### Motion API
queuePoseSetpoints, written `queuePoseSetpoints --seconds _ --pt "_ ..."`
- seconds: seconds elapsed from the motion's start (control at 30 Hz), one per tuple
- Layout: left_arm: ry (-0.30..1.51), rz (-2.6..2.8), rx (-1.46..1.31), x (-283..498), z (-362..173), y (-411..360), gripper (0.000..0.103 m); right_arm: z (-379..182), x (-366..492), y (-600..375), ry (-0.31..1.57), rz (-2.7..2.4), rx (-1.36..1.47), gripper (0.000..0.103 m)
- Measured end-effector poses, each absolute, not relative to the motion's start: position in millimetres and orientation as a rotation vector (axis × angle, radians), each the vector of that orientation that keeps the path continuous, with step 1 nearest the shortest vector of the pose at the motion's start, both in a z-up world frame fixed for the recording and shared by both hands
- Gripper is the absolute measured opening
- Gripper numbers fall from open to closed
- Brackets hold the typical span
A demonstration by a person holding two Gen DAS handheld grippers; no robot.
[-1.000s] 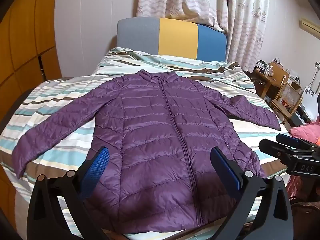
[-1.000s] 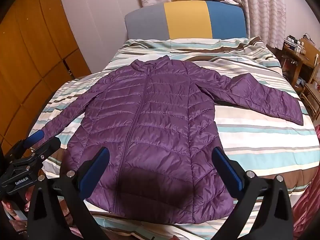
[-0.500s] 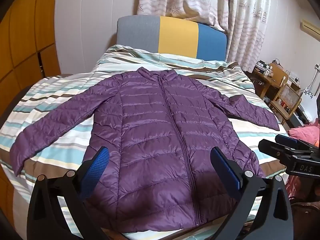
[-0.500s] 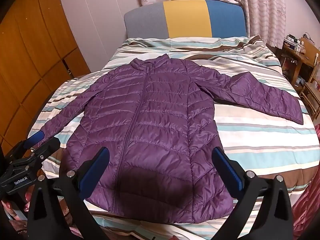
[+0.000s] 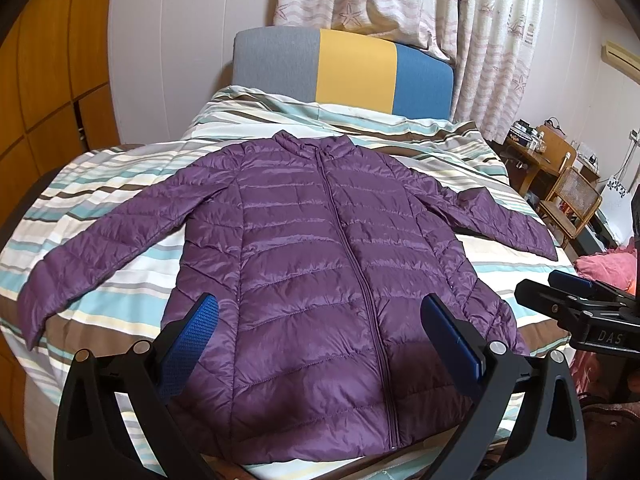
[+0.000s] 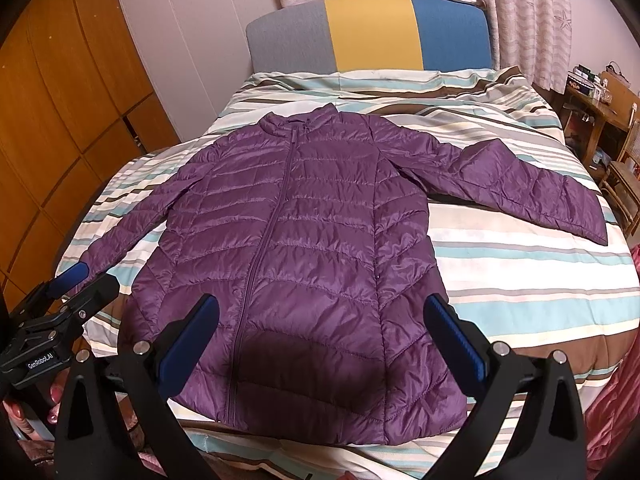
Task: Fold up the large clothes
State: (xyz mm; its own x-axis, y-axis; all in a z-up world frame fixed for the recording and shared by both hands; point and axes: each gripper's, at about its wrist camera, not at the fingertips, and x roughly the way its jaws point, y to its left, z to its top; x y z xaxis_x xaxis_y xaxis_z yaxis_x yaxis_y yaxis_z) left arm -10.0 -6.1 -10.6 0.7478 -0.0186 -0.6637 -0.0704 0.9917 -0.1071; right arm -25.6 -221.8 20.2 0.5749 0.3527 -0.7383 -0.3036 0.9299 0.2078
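Left wrist view, as we list it: one purple quilted jacket [image 5: 320, 264], zipped shut, lying flat and face up on one striped bedspread [image 5: 100, 184], collar toward 12 o'clock, hem toward 6 o'clock. Two sleeves, both spread outward: one reaching to about 8 o'clock, one to about 3 o'clock. One headboard [image 5: 340, 68] in three colour blocks, grey, yellow and blue, at 12 o'clock. One patterned curtain [image 5: 460, 20] at 1 o'clock.

Our left gripper [image 5: 320, 344] hangs over the hem with its two blue pads [image 5: 192, 340] set wide apart and nothing between them. Our right gripper [image 5: 576, 296] shows here at 3 o'clock, off the jacket's edge.

Right wrist view: the same jacket [image 6: 304, 256], one item, with the right gripper [image 6: 320, 340] above the hem, two blue-faced fingers spread wide, gripping nothing. The left gripper [image 6: 60, 292] appears at 8 o'clock, near the cuff of the nearer sleeve; whether it touches the cuff we cannot tell from this angle. One wooden wardrobe [image 6: 60, 120] stands at 9 to 10 o'clock. One wooden desk [image 6: 600, 108] with small clutter sits at 2 o'clock.
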Motion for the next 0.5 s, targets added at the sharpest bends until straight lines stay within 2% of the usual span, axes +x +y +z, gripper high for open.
queuePoseSetpoints --seconds 0.5 --pt "0.739 0.027 -0.139 -12.4 -14.5 -7.8 0.1 20.0 -24.2 -221.8 0.889 0.375 0.064 0.101"
